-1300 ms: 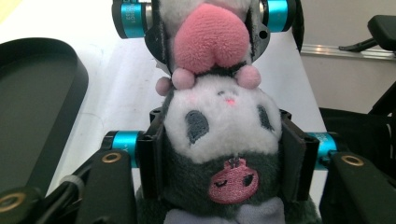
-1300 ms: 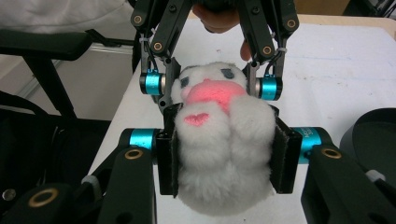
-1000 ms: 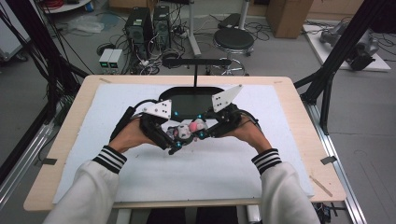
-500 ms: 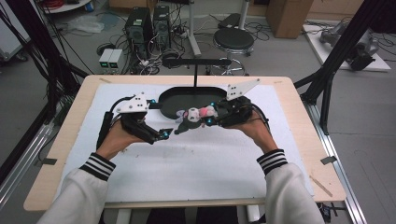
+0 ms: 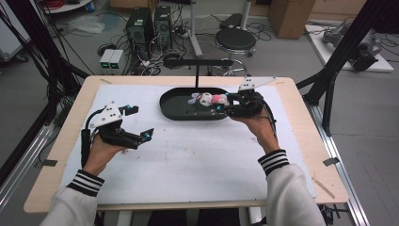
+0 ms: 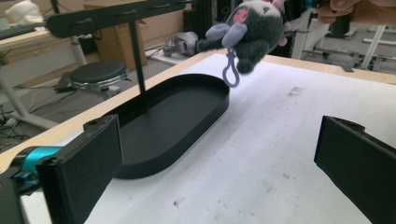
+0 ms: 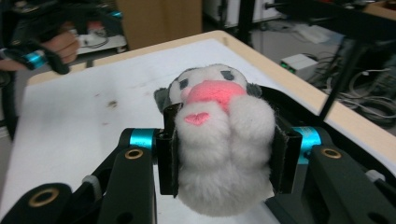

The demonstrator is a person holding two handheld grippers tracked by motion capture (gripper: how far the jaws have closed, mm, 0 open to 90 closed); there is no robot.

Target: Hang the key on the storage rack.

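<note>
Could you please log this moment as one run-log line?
right hand-held gripper: shut on plush toy, above black tray | left hand-held gripper: open, empty

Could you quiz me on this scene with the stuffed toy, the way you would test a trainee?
1. True or false: the plush toy is clamped between the jaws of the right gripper.
2. Which thing does the toy hang above? A) the black oval tray B) the stool C) the bare wooden table edge
3. How do the jaws of the left gripper stand, and what is between them?

Key
1. True: the pads squeeze the toy from both sides.
2. A.
3. Wide apart, having just opened, with nothing between them; they hover over the white mat, well to the left of the tray.
</note>
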